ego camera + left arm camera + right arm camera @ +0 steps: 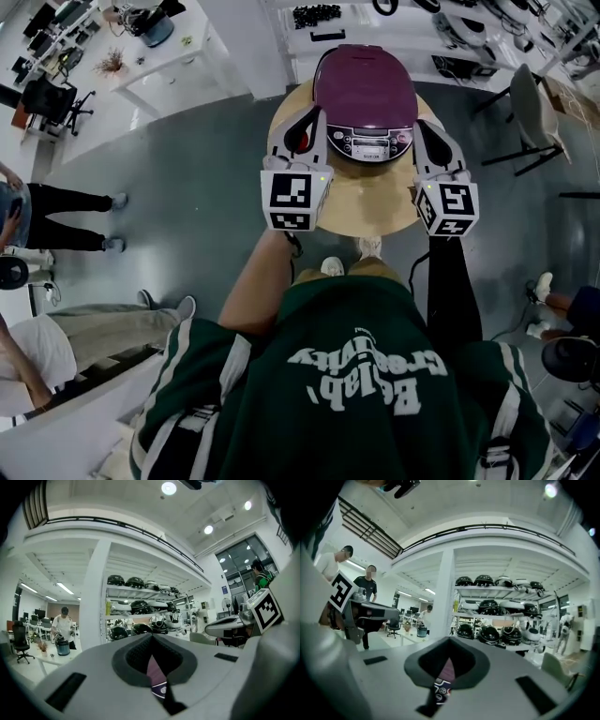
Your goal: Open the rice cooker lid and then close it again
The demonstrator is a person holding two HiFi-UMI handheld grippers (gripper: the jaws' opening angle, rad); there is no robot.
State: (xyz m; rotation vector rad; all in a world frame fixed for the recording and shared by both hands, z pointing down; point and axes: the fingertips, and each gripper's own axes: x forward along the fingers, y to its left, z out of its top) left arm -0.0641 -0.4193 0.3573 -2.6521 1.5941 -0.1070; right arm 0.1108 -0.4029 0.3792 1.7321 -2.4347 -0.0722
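The left gripper (pixel 309 120) and right gripper (pixel 427 129), both squeezed shut and empty, are sitting beside the closed cooker (pixel 370 142) at top middle, and might be slipping off its smooth lid (pixel 364 86).

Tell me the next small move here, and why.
Probably ease the right gripper to the front edge of the lid, just above the control panel, to find the release. The lid is down, and the left gripper and right one flank the rice cooker, jaws together, holding nothing.
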